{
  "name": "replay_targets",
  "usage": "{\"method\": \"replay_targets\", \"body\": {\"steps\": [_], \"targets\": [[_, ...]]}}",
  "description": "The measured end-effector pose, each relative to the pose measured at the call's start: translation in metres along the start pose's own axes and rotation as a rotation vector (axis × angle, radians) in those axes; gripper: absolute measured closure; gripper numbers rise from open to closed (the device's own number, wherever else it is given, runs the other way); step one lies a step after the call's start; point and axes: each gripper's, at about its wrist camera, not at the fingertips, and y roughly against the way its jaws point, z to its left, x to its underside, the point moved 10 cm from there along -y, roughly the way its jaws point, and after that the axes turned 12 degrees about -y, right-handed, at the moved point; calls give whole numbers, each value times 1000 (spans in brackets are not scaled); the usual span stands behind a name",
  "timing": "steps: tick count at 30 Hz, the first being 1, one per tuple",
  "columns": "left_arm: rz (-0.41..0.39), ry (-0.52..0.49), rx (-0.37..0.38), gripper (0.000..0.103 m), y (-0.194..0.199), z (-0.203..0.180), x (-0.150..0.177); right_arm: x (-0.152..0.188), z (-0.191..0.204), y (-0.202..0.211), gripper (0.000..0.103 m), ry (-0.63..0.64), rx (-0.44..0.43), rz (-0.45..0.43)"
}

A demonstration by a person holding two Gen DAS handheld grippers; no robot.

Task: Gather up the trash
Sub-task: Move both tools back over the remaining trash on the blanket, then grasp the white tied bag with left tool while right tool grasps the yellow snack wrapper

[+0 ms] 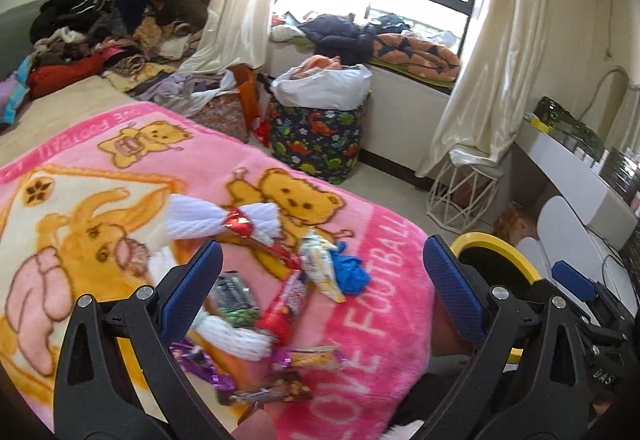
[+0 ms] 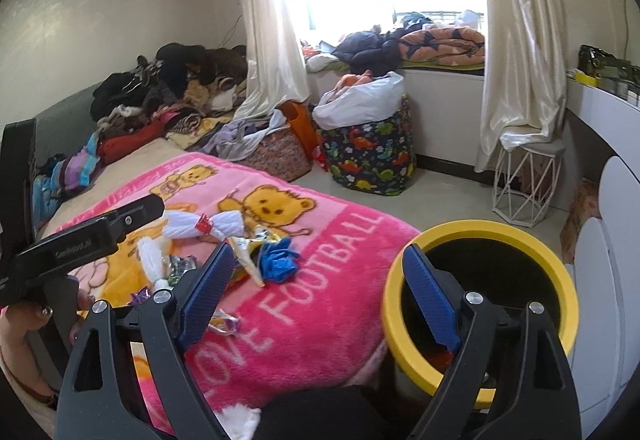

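Several snack wrappers (image 1: pixel 280 304) lie scattered on a pink bear blanket (image 1: pixel 372 280) on the bed, with a crumpled blue glove (image 1: pixel 350 272) and white yarn bundles (image 1: pixel 200 220) among them. My left gripper (image 1: pixel 320 280) is open and empty, held above the wrapper pile. My right gripper (image 2: pixel 316 292) is open and empty, between the blanket edge and a yellow-rimmed black bin (image 2: pixel 404 336) beside the bed. The glove (image 2: pixel 278 264) and wrappers (image 2: pixel 248 248) also show in the right wrist view. The bin's rim shows in the left wrist view (image 1: pixel 516 256) too.
A dinosaur-print basket (image 2: pixel 372 155) with a white bag stands on the floor by the window. A clothes pile (image 1: pixel 108 23) covers the far bed. A white wire stool (image 2: pixel 524 183) and white desk (image 1: pixel 580 175) are at right. The left handle (image 2: pixel 92 236) shows at left.
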Motion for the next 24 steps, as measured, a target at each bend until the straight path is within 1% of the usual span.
{"method": "replay_targets", "body": {"steps": [8, 11, 16, 20, 22, 24], "targets": [[29, 62, -87, 11, -4, 53, 12, 17, 28, -29, 19, 41, -35, 65], [48, 94, -119, 11, -8, 72, 20, 25, 39, -45, 19, 58, -40, 96], [85, 149, -152, 11, -16, 102, 38, 34, 50, -74, 20, 67, -53, 158], [113, 176, -163, 11, -22, 118, 53, 36, 59, -104, 29, 56, -70, 204], [126, 183, -162, 11, -25, 122, 60, 37, 64, -117, 32, 54, -83, 228], [146, 206, -153, 11, -30, 127, 69, 42, 69, -132, 37, 60, -84, 256]]}}
